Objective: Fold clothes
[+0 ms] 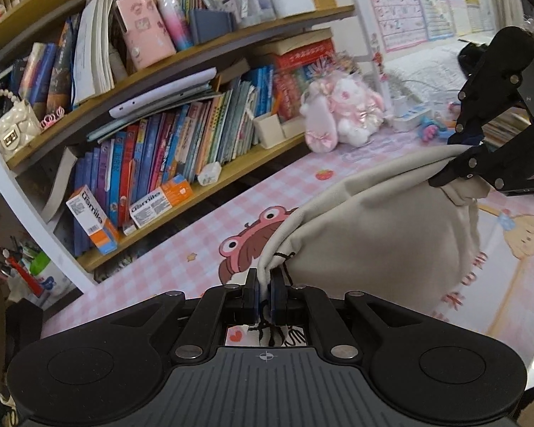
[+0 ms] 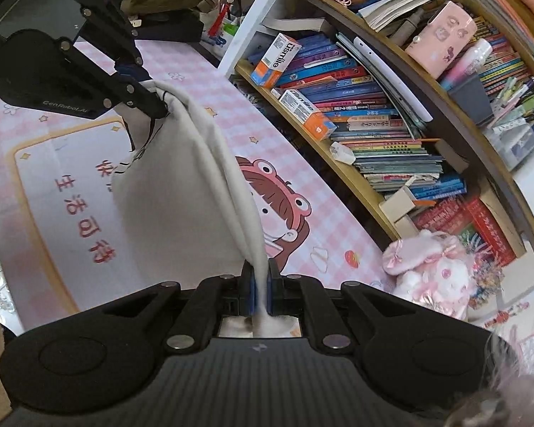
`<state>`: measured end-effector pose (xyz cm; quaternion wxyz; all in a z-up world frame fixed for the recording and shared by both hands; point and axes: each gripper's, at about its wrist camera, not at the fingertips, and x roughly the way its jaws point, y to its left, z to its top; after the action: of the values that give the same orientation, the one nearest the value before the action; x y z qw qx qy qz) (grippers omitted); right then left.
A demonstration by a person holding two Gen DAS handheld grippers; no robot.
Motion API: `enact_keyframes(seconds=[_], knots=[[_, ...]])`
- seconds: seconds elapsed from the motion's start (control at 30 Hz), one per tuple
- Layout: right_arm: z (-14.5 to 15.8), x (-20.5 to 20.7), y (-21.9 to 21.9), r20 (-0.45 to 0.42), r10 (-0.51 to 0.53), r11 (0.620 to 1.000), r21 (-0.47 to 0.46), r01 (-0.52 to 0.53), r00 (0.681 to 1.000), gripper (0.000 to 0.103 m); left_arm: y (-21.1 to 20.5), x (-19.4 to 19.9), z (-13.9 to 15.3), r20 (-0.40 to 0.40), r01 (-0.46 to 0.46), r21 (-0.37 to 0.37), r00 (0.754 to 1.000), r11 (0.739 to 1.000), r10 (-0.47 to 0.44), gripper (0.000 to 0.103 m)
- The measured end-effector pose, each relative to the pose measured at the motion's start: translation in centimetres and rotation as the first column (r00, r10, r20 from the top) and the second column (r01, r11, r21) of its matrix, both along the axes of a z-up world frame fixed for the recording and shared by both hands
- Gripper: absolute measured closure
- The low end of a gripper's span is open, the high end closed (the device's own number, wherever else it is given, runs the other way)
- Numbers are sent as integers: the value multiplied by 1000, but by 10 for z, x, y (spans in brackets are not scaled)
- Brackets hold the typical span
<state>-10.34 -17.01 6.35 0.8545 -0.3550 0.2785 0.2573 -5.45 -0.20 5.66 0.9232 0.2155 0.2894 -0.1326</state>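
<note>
While both tongs, left [image 1: 265, 286] and right [image 2: 261, 290], clamp a cream garment [image 1: 381, 235] above the pink tabletop [image 1: 181, 249], keeping its edge taut should give a clean fold

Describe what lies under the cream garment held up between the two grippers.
Under the cream garment lies the pink checked cartoon mat, with red characters and a frog-hat figure showing. The mat directly behind the cloth is covered.

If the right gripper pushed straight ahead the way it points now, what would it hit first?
Probably the cream cotton garment it is already shut on, hanging right ahead of the right gripper. Beyond that, the pink checked cartoon desk mat; depth is hard to judge.
</note>
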Motion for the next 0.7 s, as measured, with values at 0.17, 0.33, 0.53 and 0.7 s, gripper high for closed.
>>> enact_keyframes(seconds=[0.17,0.33,0.53,0.7], knots=[[-13,49,-13,-82,20,998,53,-16,996,97,-3,38,-18,-68,-34,9,997,999,35,97],[-36,95,-19,-173,42,995,97,-25,984,97,-6,75,-41,-134,-37,63,990,997,45,96],[-61,138,-24,-289,93,991,119,-60,953,97,-11,105,-62,-200,-17,117,979,993,40,91],[-77,160,-33,-371,89,986,163,-29,924,97,-12,120,-75,-236,-17,141,970,990,50,82]])
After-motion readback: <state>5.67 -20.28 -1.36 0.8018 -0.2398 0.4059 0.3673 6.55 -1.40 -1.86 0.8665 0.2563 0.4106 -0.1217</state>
